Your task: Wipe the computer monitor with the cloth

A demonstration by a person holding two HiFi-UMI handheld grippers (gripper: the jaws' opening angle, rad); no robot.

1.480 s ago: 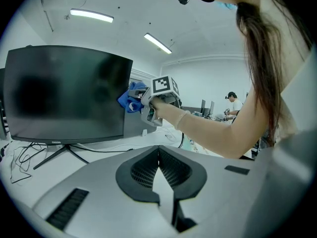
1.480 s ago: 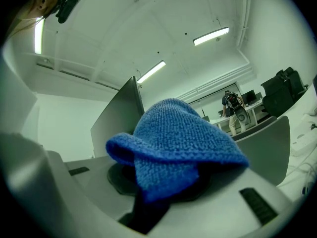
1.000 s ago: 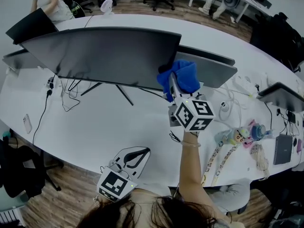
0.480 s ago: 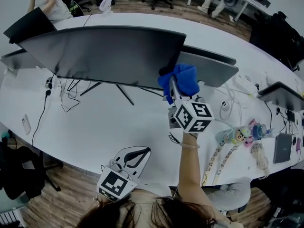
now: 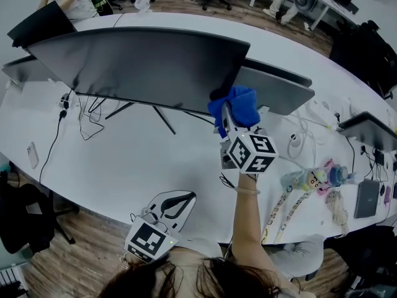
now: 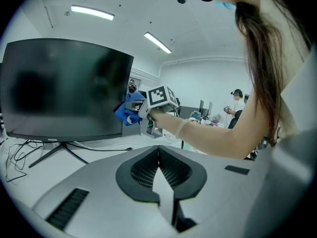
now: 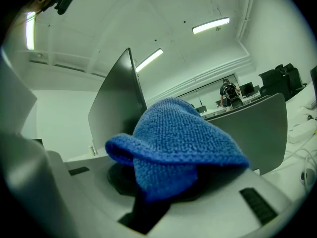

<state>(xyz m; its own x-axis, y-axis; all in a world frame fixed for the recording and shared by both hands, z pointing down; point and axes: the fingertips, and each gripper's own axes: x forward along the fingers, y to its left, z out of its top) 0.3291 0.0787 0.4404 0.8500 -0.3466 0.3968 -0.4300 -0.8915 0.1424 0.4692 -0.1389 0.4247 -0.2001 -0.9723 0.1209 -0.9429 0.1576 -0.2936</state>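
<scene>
A wide curved dark monitor [image 5: 142, 67] stands on the white table [image 5: 124, 166]; its black screen [image 6: 59, 88] faces my left gripper. A blue cloth [image 5: 236, 109] is bunched at the monitor's lower right corner, and my right gripper [image 5: 228, 121] is shut on it. In the right gripper view the blue cloth [image 7: 173, 143] fills the jaws, with the monitor's edge [image 7: 119, 103] just behind. My left gripper [image 5: 177, 205] is held low near the person's body, jaws shut and empty [image 6: 159, 168]. The cloth and right gripper [image 6: 136, 110] show beside the screen's right edge.
A second monitor [image 5: 279, 90] stands behind to the right, another [image 5: 367, 129] at far right. Cables [image 5: 87, 120] trail under the monitor stand [image 5: 162, 121]. Lanyards and small toys [image 5: 310, 182] lie right of my arm. A phone [image 5: 32, 155] lies at left.
The cloth and right gripper stay at the monitor's lower right corner, shifting slightly down the edge. The left gripper has barely moved.
</scene>
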